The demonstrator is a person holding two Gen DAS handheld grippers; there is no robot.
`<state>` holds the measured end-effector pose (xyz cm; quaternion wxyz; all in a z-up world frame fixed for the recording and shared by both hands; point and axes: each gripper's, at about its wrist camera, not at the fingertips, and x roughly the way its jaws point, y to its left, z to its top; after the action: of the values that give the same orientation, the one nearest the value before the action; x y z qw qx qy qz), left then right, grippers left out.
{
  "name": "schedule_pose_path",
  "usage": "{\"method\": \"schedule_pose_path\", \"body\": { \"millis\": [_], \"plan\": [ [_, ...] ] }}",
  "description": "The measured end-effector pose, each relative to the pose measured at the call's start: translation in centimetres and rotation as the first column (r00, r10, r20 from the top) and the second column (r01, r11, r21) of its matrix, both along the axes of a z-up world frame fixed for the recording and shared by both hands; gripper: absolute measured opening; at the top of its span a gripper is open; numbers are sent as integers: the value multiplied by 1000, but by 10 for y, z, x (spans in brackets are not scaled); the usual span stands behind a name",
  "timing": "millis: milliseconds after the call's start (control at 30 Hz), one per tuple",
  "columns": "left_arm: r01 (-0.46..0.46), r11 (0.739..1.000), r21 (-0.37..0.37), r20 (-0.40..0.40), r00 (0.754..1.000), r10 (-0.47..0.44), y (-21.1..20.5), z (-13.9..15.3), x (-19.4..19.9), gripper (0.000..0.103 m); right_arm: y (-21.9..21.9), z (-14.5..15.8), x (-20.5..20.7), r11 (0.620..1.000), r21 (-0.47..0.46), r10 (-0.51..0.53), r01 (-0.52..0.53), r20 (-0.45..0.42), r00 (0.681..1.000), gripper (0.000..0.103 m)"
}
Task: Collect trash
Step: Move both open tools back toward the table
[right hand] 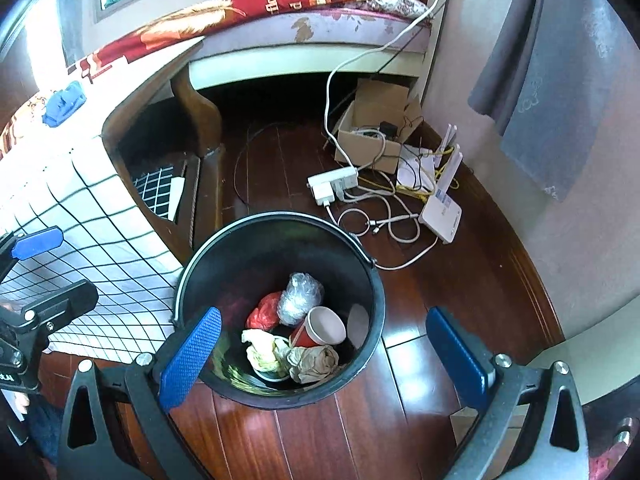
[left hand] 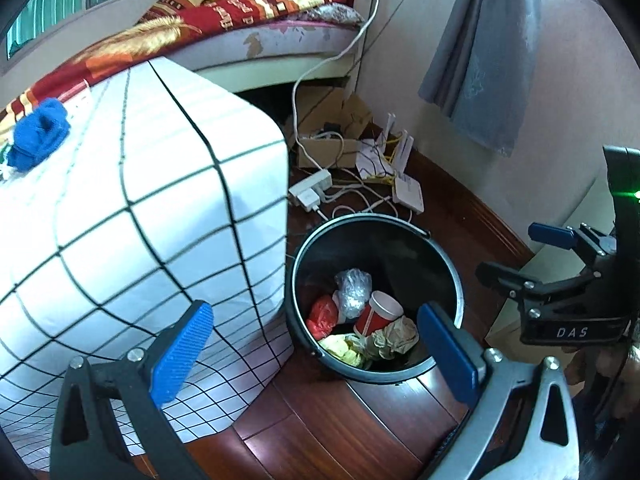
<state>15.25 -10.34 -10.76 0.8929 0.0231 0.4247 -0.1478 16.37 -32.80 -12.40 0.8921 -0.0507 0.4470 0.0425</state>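
A black trash bucket stands on the wood floor beside the table; it also shows in the right wrist view. Inside lie a red paper cup, a clear plastic wad, a red bag, crumpled brown paper and yellow-green scraps. My left gripper is open and empty above the bucket's near left rim. My right gripper is open and empty over the bucket's near rim. It also shows at the right of the left wrist view.
A table with a white grid cloth stands left of the bucket, a blue cloth on it. A power strip, router, cables and a cardboard box lie on the floor behind. A bed is beyond.
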Motion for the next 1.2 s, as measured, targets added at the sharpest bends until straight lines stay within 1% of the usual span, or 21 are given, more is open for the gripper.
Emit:
{"method": "schedule_pose_path", "body": {
  "millis": [133, 300, 467, 567, 700, 767, 833, 933, 1000, 1067, 1133, 1200],
  "plan": [
    [-16, 1000, -6, 38, 999, 16, 10, 18, -9, 103, 9, 17, -7, 1000, -25, -4, 5, 46, 999, 103],
    [-51, 999, -16, 78, 996, 52, 28, 39, -17, 103, 18, 39, -12, 1000, 4, -12, 12, 104, 995, 103],
    [-113, 993, -26, 126, 985, 116, 58, 59, -22, 103, 38, 62, -9, 998, 53, 8, -17, 169, 986, 103],
    [-165, 985, -39, 155, 973, 169, 84, 70, -25, 103, 61, 76, -3, 998, 34, 43, -49, 173, 984, 103],
    [-253, 967, -41, 187, 948, 256, 122, 79, -23, 103, 97, 99, 3, 993, 43, 101, -114, 232, 967, 103],
    [-296, 955, -28, 204, 933, 296, 140, 81, -23, 103, 120, 107, 10, 985, 45, 151, -166, 239, 959, 103],
    [-336, 941, -29, 212, 918, 335, 163, 84, -22, 103, 153, 116, 16, 972, 36, 216, -233, 254, 943, 103],
    [-399, 917, -22, 218, 893, 394, 197, 88, -21, 103, 192, 121, 23, 952, 18, 292, -307, 257, 921, 103],
    [-427, 903, -31, 206, 882, 424, 217, 90, -19, 103, 223, 123, 29, 933, 7, 345, -359, 255, 903, 103],
    [-451, 892, -38, 203, 870, 449, 234, 91, -16, 103, 247, 124, 35, 918, -2, 383, -396, 254, 888, 103],
    [-476, 879, -24, 215, 856, 469, 250, 92, -13, 103, 264, 124, 41, 906, -7, 410, -422, 253, 876, 103],
    [-494, 869, -19, 203, 849, 488, 264, 90, -8, 103, 284, 123, 51, 895, -11, 435, -447, 249, 865, 103]
  ]
}}
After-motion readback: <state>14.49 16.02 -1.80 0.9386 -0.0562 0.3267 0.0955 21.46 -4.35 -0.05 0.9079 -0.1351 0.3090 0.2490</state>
